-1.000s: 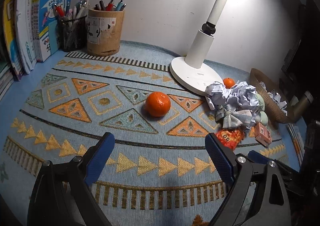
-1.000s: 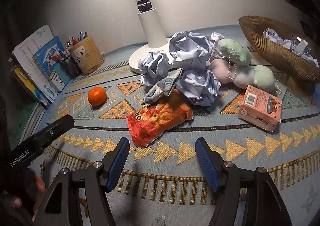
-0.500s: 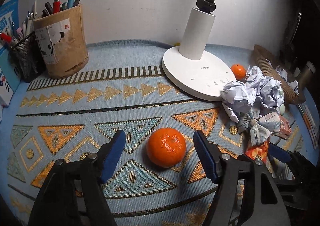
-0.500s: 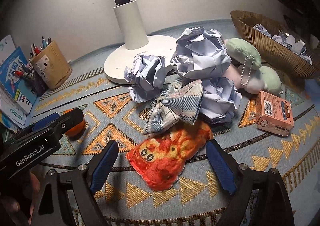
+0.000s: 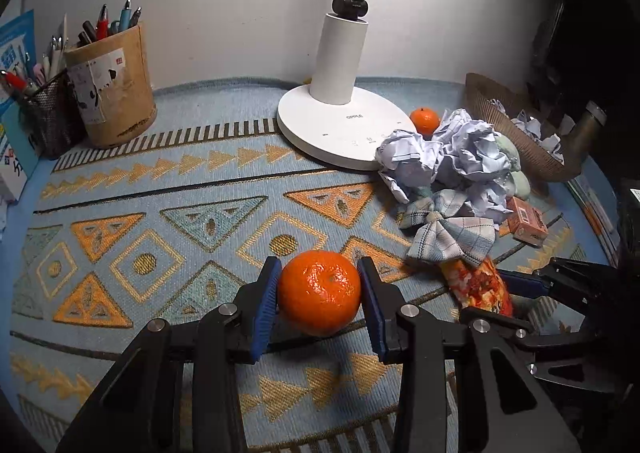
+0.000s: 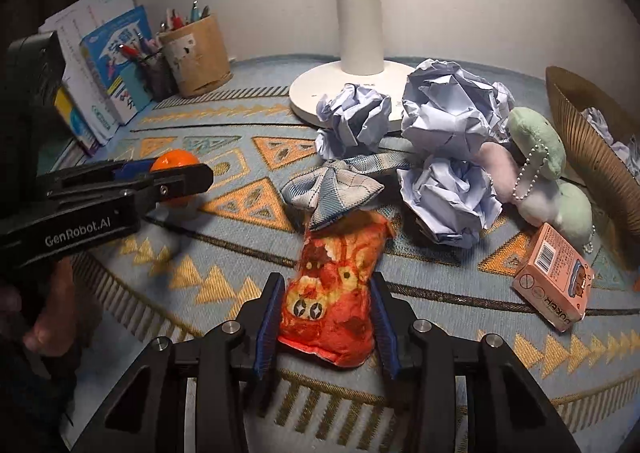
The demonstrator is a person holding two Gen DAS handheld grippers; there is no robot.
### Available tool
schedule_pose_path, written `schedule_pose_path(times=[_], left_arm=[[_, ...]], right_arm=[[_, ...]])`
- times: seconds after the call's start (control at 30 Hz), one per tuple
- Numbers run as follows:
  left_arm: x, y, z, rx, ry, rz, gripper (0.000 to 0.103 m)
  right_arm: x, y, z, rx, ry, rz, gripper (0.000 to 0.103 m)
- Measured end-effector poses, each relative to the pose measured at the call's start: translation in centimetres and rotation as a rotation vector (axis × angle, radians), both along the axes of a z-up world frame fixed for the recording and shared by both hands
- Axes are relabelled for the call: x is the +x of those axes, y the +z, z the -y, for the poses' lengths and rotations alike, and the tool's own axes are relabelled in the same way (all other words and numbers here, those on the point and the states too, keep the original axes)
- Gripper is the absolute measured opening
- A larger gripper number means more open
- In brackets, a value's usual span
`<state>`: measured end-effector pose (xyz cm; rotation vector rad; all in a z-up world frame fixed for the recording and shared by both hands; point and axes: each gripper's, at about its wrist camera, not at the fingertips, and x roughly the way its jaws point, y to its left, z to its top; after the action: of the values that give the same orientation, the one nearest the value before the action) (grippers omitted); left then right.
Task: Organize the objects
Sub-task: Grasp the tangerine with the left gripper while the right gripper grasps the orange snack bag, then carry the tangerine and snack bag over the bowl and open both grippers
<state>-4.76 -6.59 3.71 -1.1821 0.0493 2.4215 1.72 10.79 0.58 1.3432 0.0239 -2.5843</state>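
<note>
My left gripper [image 5: 319,289] is shut on an orange tangerine [image 5: 319,291], its blue pads pressed on both sides, just above the patterned mat [image 5: 160,213]. The tangerine also shows in the right wrist view [image 6: 176,163], between the left gripper's fingers [image 6: 136,177]. My right gripper [image 6: 326,313] is shut on a red-orange snack bag [image 6: 332,293] that lies on the mat; the bag also shows in the left wrist view [image 5: 478,285]. A plaid bow [image 6: 332,187] rests on the bag's far end.
Crumpled paper balls [image 6: 448,113], plush toys [image 6: 536,141], a pink box [image 6: 554,289] and a wicker basket [image 6: 580,125] lie to the right. A white lamp base [image 5: 340,129], a second tangerine [image 5: 425,120], a pen cup [image 5: 110,89] and books [image 6: 116,65] stand at the back.
Both grippers have moved forward and closed: the left onto the tangerine, the right onto the snack bag. Both stood open a moment ago.
</note>
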Motion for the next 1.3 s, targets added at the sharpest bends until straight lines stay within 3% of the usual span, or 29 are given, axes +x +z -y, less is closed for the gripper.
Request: schedule_pose_path(times=[0.1, 0.2, 0.3, 0.4, 0.5, 0.57, 0.63, 0.73, 0.87, 1.0, 1.3], left_arm=[[2.2, 0.6, -0.3, 0.040, -0.005, 0.006, 0.036], [4.2, 0.8, -1.1, 0.071, -0.013, 0.018, 0.036], [5.9, 0.7, -2.1, 0.099, -0.011, 0.013, 0.036], [6.6, 0.4, -3.0, 0.116, -0.009, 0.029, 0.036], [7.1, 0.2, -3.3, 0.105, -0.001, 0.036, 0.036], [7.3, 0.3, -3.5, 0.106, 0.002, 0.038, 0.036], [7.4, 0.5, -3.8, 0.104, 0.005, 0.033, 0.036], [7.6, 1.0, -4.4, 0.107, 0.000, 0.027, 0.036], [7.8, 2.4, -6.3, 0.107, -0.023, 0.001, 0.036], [7.1, 4.9, -9.8, 0.125, -0.068, -0.039, 0.036], [1.2, 8.9, -21.4, 0.147, -0.167, -0.118, 0.036]], right_arm=[[2.3, 0.1, -1.5, 0.026, 0.144, -0.005, 0.040], [4.3, -0.1, -2.6, 0.103, 0.217, -0.020, 0.040], [4.8, 0.2, -4.5, 0.061, 0.185, 0.019, 0.043], [4.4, 0.1, -5.6, -0.033, 0.129, 0.037, 0.063], [4.2, -0.1, -5.5, -0.044, 0.075, 0.023, 0.063], [4.2, 0.0, -5.1, -0.037, 0.053, 0.008, 0.056], [4.4, 0.0, -4.7, 0.000, 0.038, -0.009, 0.039], [5.1, 0.2, -4.6, -0.003, 0.043, -0.027, 0.034], [6.4, 1.1, -6.2, -0.118, 0.055, -0.027, 0.030], [7.4, 3.7, -9.4, -0.198, 0.013, -0.090, 0.030], [5.1, 10.4, -21.0, -0.156, -0.277, -0.280, 0.030]])
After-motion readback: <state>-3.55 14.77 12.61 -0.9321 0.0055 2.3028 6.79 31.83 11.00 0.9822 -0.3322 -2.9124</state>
